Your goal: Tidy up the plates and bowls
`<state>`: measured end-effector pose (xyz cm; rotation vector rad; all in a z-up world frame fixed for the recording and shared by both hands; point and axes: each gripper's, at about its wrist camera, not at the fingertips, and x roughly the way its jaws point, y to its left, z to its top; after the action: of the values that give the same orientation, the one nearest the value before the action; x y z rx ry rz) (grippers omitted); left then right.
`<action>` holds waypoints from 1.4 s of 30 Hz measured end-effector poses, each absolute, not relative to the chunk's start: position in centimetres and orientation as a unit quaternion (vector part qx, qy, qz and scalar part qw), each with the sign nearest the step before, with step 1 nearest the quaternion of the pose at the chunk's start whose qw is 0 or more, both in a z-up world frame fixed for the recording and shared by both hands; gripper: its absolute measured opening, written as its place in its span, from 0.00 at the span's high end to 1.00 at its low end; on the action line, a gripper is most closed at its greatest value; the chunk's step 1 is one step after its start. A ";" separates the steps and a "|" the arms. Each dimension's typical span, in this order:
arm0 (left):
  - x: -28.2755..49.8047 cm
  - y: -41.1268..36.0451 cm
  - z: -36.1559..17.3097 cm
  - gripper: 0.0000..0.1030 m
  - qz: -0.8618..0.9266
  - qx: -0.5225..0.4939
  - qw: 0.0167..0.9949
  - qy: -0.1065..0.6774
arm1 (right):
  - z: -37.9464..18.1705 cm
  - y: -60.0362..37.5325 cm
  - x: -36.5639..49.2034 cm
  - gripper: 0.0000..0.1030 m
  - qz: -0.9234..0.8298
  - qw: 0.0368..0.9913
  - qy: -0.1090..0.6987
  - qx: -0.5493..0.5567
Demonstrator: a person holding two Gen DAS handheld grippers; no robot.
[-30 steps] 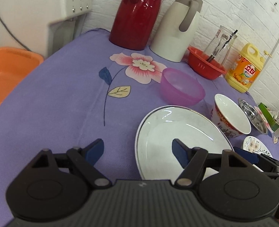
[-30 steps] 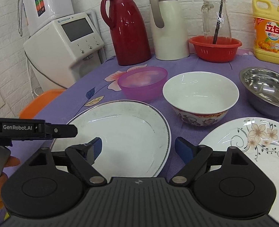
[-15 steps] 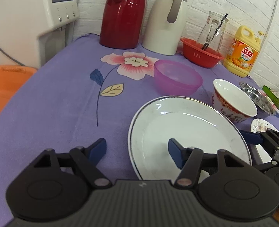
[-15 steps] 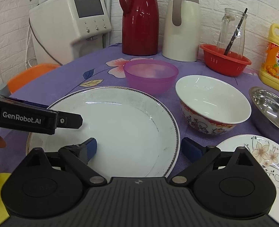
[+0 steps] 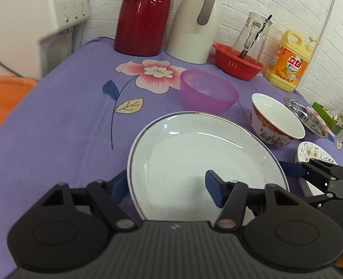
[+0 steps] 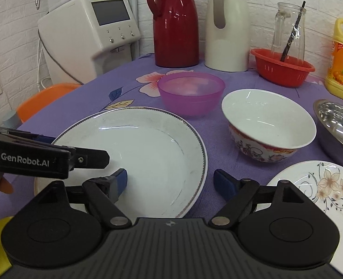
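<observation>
Two sets of tongs straddle opposite edges of one large round white ceramic plate with a thin dark rim line, which looks like preparation for a shared lift.

From the left wrist, the left gripper has one blue pad outside the plate's left edge and the other over the plate's well; the jaws stand apart, not pressing, with the edge between them. It tilts down toward the purple flowered tablecloth. Ahead of the tongs sits a translucent pink plastic bowl; ahead and to their right, a white porcelain bowl with a red patterned outside. At far right the right gripper reaches in at the plate's other edge.

From the right wrist, the right gripper also angles downward, jaws apart, one pad over the plate, one outside its right edge. Right of the tongs lie a flower-printed white plate and a shiny steel bowl. Left of them, the left gripper crosses the plate's edge.
</observation>
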<state>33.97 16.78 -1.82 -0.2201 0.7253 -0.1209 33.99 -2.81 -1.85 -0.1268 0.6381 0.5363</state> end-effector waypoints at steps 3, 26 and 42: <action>33.9 16.3 -2.0 0.41 -0.059 -0.089 0.931 0.349 | -2.3 -2.3 33.5 0.00 0.269 0.912 0.301 -0.077; 27.3 14.0 2.9 0.48 -0.038 -0.053 0.952 0.300 | 2.6 -3.5 27.4 0.00 0.261 0.929 0.257 -0.057; 15.7 11.9 -0.1 0.47 -0.029 -0.055 0.941 0.333 | -0.5 -5.5 16.4 0.00 0.256 0.921 0.289 -0.046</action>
<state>15.70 11.92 -0.10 -0.1124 0.6799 -0.0595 16.39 -5.47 -0.55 -0.0939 0.5945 0.5265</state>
